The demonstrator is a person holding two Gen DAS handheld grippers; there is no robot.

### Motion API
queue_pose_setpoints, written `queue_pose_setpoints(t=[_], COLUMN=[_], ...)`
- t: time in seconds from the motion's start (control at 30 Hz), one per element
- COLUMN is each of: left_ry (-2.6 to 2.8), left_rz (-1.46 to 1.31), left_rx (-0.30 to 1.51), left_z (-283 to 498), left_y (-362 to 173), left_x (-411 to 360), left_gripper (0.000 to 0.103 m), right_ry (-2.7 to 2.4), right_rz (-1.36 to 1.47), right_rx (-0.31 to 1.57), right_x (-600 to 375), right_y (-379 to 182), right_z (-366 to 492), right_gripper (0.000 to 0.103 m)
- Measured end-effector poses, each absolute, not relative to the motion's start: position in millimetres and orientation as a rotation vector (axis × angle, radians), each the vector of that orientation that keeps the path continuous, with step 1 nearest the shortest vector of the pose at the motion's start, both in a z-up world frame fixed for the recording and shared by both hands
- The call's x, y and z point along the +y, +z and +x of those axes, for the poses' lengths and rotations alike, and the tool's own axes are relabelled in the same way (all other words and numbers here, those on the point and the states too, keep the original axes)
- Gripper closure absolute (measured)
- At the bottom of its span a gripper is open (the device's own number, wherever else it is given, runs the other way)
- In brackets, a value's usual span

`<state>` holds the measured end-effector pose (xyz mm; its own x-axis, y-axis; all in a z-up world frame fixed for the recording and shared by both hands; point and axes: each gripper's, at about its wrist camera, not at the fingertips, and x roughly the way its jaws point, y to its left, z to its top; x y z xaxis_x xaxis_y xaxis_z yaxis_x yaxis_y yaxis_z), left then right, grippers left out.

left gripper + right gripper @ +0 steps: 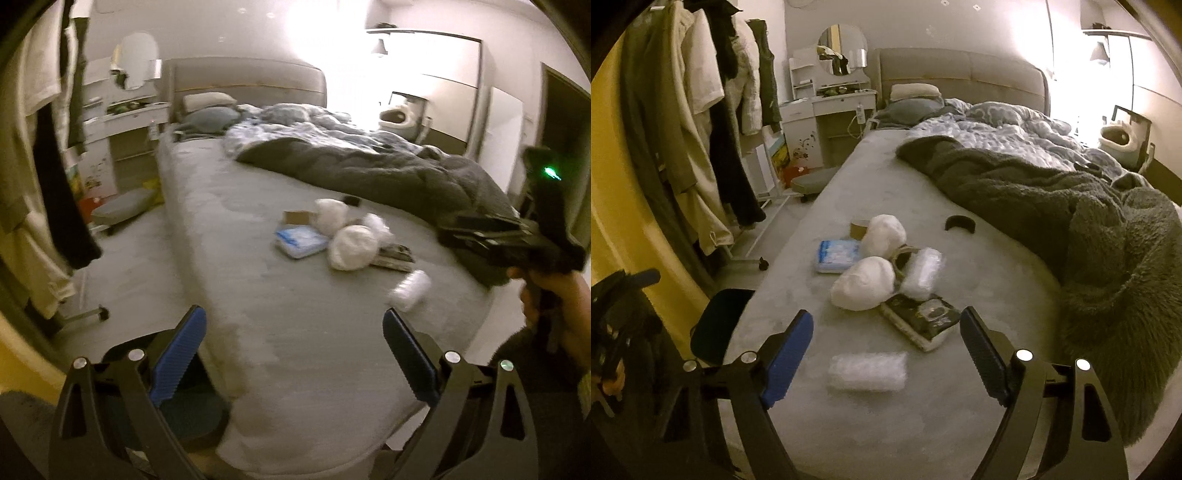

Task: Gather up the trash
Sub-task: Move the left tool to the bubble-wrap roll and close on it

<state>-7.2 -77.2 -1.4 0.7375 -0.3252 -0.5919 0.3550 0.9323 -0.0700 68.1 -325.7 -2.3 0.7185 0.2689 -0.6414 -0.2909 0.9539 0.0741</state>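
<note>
Trash lies in a pile on the grey bed [923, 413]: two white crumpled wads [862, 282] [884, 230], a bubble-wrap piece [921, 273], a blue-white packet [836, 254], a dark flat package [919, 321], a cardboard bit [857, 227] and a black curved piece [960, 223]. A loose bubble-wrap roll [868, 371] lies nearest, just ahead of my open, empty right gripper [886, 339]. My left gripper [293, 339] is open and empty over the bed's near corner; the pile [351, 245] and the roll [412, 290] lie beyond it. The right gripper body [517, 236] shows at the right.
A dark fleece blanket [1071, 221] and rumpled duvet [997, 129] cover the bed's right side. Clothes hang on a rack [701, 129] at the left. A white dressing table with mirror [834, 99] stands by the headboard. A dark chair [716, 325] sits at the bed's near left corner.
</note>
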Motion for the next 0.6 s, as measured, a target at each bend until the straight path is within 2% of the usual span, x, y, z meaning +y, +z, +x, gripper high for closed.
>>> queue_pose_setpoints(t=[0.23, 0.37, 0.5, 0.6], left_ry=[-0.515, -0.609, -0.71, -0.764], left_rz=[0.094, 0.135, 0.156, 0.166], left_rx=[0.673, 0.676, 0.705, 0.707], left_z=[4, 9, 23, 29], left_y=[-16, -20, -25, -27], left_x=[-117, -138, -153, -164], left_gripper=[0.015, 0.018, 0.023, 0.023], right_ry=[0.34, 0.369, 0.39, 0.391], right_rz=[0.002, 0.02, 0.039, 0.064], right_rx=[0.716, 0.736, 0.755, 0.766], right_x=[-346, -354, -356, -360], right_y=[-9, -14, -20, -25], right_z=[97, 116, 132, 140], right_gripper=[0.02, 0.028, 0.029, 0.034])
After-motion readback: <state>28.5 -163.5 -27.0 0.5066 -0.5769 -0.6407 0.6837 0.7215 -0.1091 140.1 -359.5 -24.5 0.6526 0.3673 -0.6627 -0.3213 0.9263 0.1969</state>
